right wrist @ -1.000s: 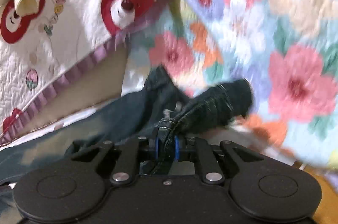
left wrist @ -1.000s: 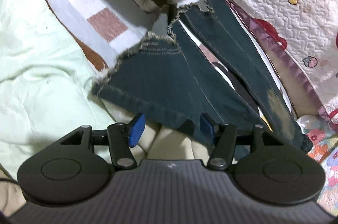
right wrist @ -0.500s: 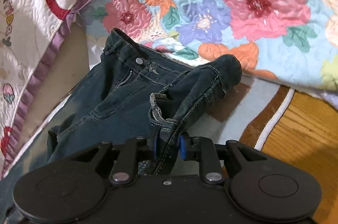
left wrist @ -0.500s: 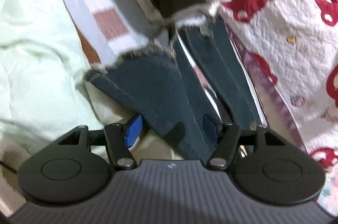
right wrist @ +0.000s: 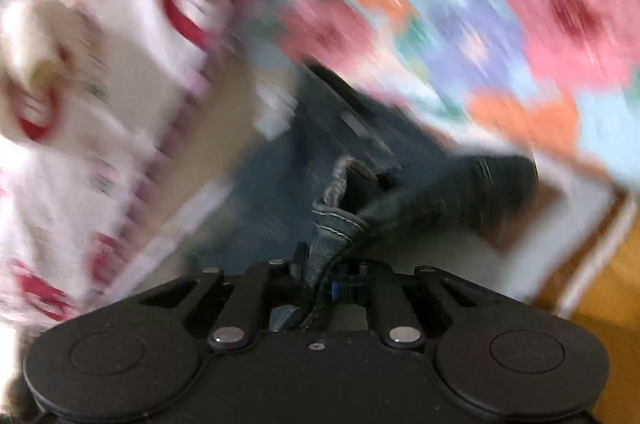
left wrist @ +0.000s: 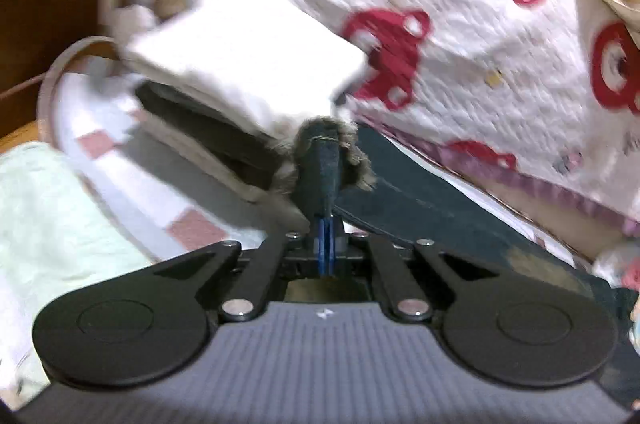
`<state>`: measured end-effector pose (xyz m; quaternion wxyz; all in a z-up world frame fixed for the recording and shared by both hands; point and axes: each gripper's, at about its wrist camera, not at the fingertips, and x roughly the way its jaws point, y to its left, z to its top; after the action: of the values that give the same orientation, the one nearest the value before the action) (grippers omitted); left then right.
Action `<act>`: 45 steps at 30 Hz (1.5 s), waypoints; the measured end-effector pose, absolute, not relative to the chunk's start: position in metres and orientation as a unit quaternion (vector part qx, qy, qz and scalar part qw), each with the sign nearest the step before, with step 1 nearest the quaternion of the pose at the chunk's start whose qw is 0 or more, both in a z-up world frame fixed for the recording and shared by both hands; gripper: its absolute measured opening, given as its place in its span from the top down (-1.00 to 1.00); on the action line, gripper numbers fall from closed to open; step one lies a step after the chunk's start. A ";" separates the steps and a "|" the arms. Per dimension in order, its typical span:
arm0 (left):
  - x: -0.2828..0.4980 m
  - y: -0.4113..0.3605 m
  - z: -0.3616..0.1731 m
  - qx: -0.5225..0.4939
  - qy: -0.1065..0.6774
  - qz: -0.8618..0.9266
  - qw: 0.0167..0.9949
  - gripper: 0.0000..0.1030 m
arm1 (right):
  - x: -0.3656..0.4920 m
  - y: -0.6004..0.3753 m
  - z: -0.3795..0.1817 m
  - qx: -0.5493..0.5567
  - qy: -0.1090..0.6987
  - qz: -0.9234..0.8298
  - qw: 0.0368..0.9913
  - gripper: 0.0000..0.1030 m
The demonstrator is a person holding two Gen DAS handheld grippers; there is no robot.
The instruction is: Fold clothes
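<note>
The frayed hem of the dark blue denim jeans (left wrist: 320, 163) is pinched at 12 o'clock by the left gripper (left wrist: 325, 248), its blue pads pressed together. The jeans' waistband (right wrist: 340, 224) is clamped in the right gripper (right wrist: 324, 288). A folded white garment (left wrist: 248, 63) is seen at 11 o'clock.

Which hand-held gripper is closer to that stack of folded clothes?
The left. The left hand-held gripper pinches the jeans' frayed hem right against the stack of folded clothes. The right hand-held gripper grips the jeans' waistband; no stack shows there.
</note>
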<state>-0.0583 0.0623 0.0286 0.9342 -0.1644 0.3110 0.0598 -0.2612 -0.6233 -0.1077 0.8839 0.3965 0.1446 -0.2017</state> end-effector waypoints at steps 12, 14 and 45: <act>-0.072 0.056 0.015 -0.156 0.323 0.078 0.930 0.97 | -0.276 -0.636 -0.131 0.385 0.220 -0.234 0.866 0.76; -0.075 0.050 0.024 -0.144 0.309 0.078 0.937 0.97 | -0.280 -0.642 -0.119 0.409 0.184 -0.220 0.866 0.76; -0.013 0.078 -0.006 -0.104 0.465 -0.007 0.879 0.07 | -0.063 -0.413 -0.087 0.057 0.442 0.066 0.893 0.05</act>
<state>-0.0128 0.0778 -0.0061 0.8791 -0.1042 0.4650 -0.0065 -0.0627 -0.4127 -0.0870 0.8930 0.0565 0.4415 0.0663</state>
